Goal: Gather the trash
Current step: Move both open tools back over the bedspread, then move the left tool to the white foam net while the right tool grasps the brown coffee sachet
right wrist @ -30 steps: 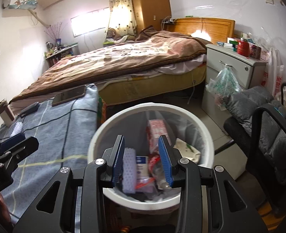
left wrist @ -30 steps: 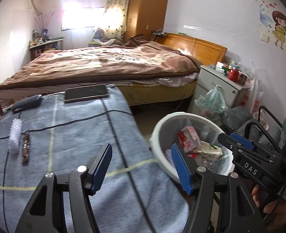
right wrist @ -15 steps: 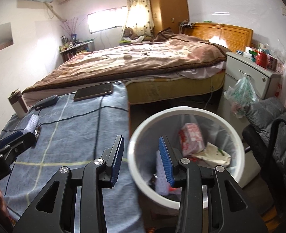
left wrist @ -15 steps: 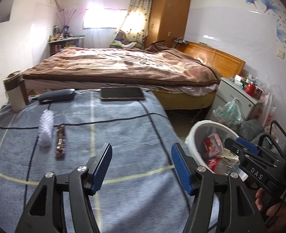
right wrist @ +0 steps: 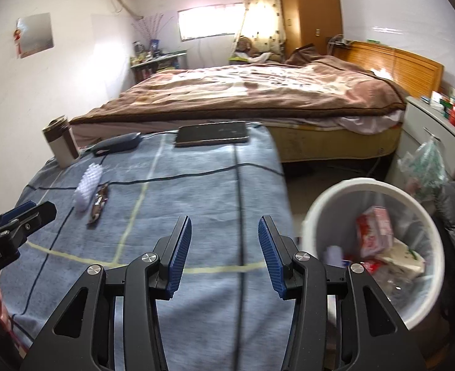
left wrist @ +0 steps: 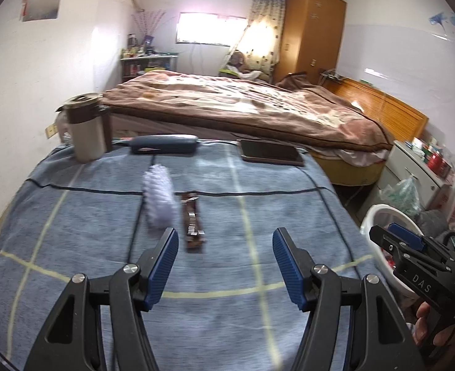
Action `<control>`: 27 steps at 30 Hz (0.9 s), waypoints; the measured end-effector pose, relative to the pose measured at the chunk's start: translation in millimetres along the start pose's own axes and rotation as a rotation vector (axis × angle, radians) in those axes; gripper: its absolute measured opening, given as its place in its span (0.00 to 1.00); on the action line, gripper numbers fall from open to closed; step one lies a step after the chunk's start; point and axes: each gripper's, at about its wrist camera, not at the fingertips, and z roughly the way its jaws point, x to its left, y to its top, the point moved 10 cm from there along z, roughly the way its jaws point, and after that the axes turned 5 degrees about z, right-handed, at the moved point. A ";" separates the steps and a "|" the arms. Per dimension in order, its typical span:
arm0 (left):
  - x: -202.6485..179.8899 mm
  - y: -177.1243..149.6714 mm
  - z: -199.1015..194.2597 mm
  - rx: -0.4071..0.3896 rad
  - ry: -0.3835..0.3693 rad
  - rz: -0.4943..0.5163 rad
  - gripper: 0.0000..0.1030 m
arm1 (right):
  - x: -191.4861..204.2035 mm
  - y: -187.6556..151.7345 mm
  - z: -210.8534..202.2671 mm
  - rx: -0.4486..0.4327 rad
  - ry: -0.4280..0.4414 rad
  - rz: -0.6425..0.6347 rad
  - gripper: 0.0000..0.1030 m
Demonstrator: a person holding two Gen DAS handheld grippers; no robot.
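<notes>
Bedroom clutter frames a table under a blue-grey cloth (left wrist: pixel 82 216) crossed by pale yellow and dark lines, and everything is easiest placed from that cloth. Two pieces of trash lie on it, side by side and almost touching, toward its left half: one white knobbly foam piece (left wrist: pixel 159 196), soft-edged and blurred, and to its right one brown snack wrapper (left wrist: pixel 192 222), long, narrow and crinkled with shiny flecks. Three other things stand along the cloth's far edge: one beige and brown flask (left wrist: pixel 86 128) at the left corner, one dark blue-grey case (left wrist: pixel 164 143) with a cable next to it, and one dark phone (left wrist: pixel 270 152) lying flat further right. Off the cloth's right edge, on the floor, stands one white bin (right wrist: pixel 326 204) lined with clear plastic, holding a red and white carton (right wrist: pixel 374 228), a pale crumpled wrapper and other scraps I cannot make out. Beyond the cloth lies one bed (right wrist: pixel 258 92) under a brown blanket. Two claws hang over the near part of the cloth. The left gripper (left wrist: pixel 222 261) has its blue pads standing apart with nothing between them, just short of the wrapper and foam. The right gripper (right wrist: pixel 225 255) is over the cloth's right side beside the bin; its jaws are opening and are empty.
</notes>
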 end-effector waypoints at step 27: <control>110.7 1.3 25.0 0.017 0.096 -0.091 0.64 | 156.8 -19.2 101.8 0.186 0.196 -0.186 0.46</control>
